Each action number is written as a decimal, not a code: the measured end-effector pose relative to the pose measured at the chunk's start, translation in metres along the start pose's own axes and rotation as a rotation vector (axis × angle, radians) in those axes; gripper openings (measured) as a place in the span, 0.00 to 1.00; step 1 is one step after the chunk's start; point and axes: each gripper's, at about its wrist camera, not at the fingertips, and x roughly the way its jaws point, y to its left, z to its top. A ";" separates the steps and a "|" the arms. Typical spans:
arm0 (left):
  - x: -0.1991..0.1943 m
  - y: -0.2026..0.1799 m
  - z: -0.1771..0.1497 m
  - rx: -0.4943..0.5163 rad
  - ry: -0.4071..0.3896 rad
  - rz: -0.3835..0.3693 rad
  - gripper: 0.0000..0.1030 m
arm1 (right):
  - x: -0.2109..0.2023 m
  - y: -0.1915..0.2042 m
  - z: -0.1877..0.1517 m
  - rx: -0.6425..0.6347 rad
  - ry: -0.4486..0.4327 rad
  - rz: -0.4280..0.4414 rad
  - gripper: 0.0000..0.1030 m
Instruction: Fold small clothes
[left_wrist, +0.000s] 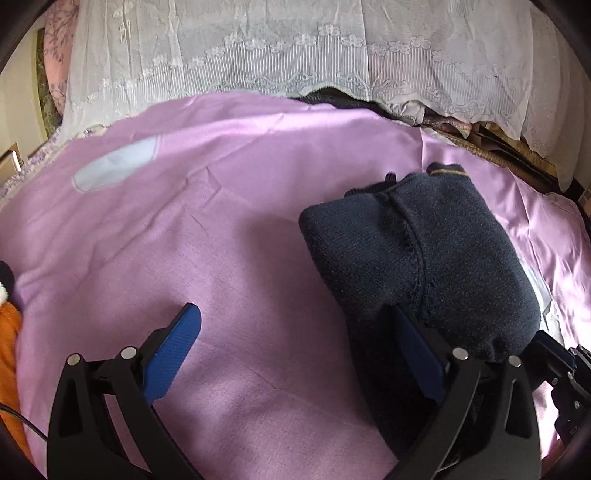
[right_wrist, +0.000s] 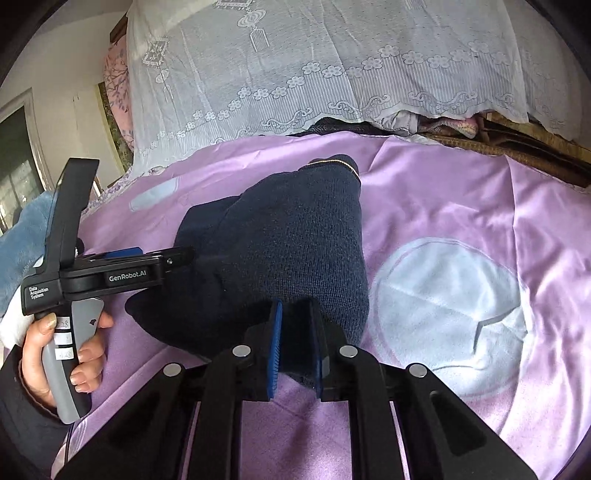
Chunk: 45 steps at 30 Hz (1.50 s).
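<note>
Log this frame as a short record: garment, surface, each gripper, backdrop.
garment: dark navy knit garment, bunched, partly folded, on the sheet
surface: lilac sheet with pale patches
left gripper: open, one of its fingers beside the knit's near edge, nothing gripped
right gripper: shut on the garment's near edge
backdrop: white lace cloth behind the sheet

One dark knitted garment, bundled at the centre of the right-wrist frame. One lilac bedsheet filling the middle of both views, two pale patches printed on it. One white lace cover across the top. Two grippers: one at bottom centre, one at left. One hand, lower left. One orange cloth at the left edge of the left-wrist frame.
</note>
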 end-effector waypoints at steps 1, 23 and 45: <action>-0.011 -0.002 0.002 0.003 -0.034 0.009 0.96 | -0.003 -0.001 0.000 0.011 -0.007 0.003 0.14; 0.020 -0.058 0.015 0.152 -0.066 0.030 0.96 | 0.068 -0.022 0.110 0.045 0.000 -0.010 0.26; 0.027 -0.055 0.011 0.120 -0.062 0.022 0.96 | 0.097 -0.070 0.078 0.201 0.030 0.052 0.58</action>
